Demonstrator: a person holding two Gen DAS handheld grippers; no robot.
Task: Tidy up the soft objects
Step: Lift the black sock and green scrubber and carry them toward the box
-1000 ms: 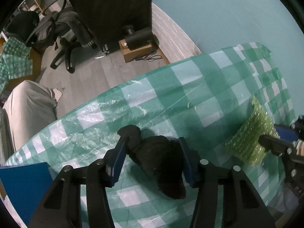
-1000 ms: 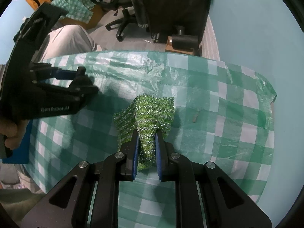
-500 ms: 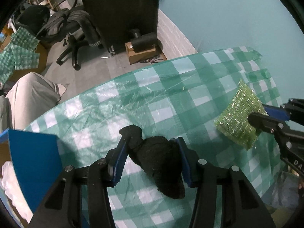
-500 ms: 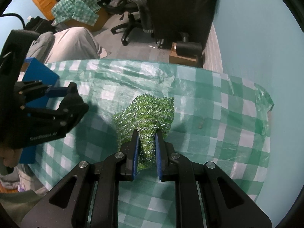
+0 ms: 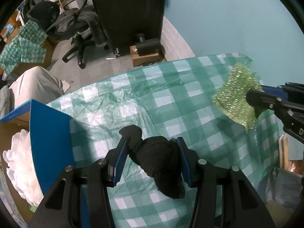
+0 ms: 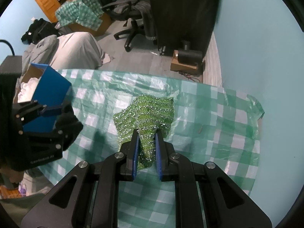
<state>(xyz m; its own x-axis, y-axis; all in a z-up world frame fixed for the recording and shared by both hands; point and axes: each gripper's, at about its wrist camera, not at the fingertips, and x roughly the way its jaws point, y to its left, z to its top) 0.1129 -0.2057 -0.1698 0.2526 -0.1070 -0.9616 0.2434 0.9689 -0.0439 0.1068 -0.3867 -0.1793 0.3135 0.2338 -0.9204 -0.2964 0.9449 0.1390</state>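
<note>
My left gripper (image 5: 151, 142) is shut on a black fuzzy soft item (image 5: 157, 157), held clear above the green checked tablecloth (image 5: 171, 98). My right gripper (image 6: 146, 133) is shut on a sparkly green scrubbing cloth (image 6: 148, 112) that hangs above the cloth-covered table. In the left wrist view the green cloth (image 5: 236, 96) and the right gripper (image 5: 252, 95) show at the right. In the right wrist view the left gripper (image 6: 62, 114) appears at the left, next to a blue box (image 6: 49, 87).
The blue open box (image 5: 51, 133) stands at the table's left edge, with white soft material (image 5: 19, 163) inside it. Beyond the table are an office chair (image 5: 79, 30), a tall black cabinet (image 5: 129, 13), and a person's grey-trousered leg (image 5: 32, 87). A teal wall (image 5: 228, 19) bounds the right.
Both grippers have risen with their loads, so the table looks farther below. The left gripper has shifted toward the blue box, which now fills more of the left side.
</note>
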